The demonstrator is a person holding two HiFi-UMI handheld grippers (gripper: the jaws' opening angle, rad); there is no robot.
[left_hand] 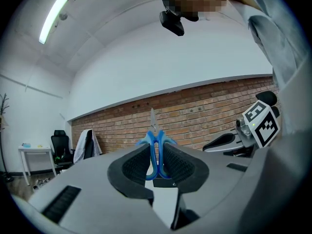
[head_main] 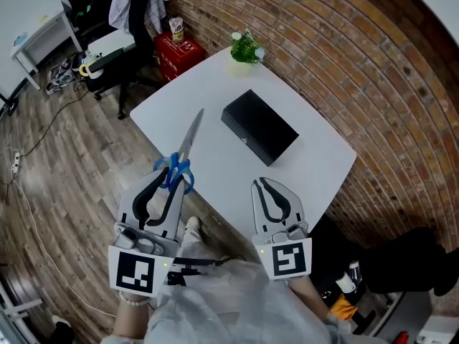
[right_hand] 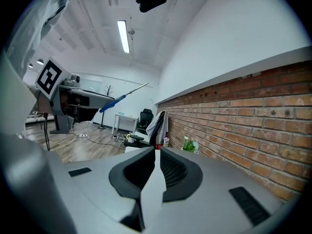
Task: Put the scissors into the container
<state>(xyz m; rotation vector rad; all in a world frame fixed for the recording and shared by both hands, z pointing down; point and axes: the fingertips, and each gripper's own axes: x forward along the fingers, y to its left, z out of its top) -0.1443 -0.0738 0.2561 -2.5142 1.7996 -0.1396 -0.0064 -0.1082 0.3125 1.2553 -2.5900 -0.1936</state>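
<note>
The scissors (head_main: 188, 143) have blue handles and long silver blades. My left gripper (head_main: 172, 176) is shut on the handles and holds them in the air over the table's near left edge, blades pointing away toward the far side. In the left gripper view the scissors (left_hand: 155, 147) stand upright between the pads. The container is a black rectangular box (head_main: 259, 127) lying on the white table (head_main: 315, 156), to the right of and beyond the scissors. My right gripper (head_main: 267, 186) is shut and holds nothing, hovering by the near edge in front of the box.
A small potted plant (head_main: 245, 47) stands at the table's far corner against the brick wall (head_main: 344, 56). Beyond the table's left side are a red box (head_main: 178, 49), an office chair with clothes on it (head_main: 122, 20) and cables on the wooden floor.
</note>
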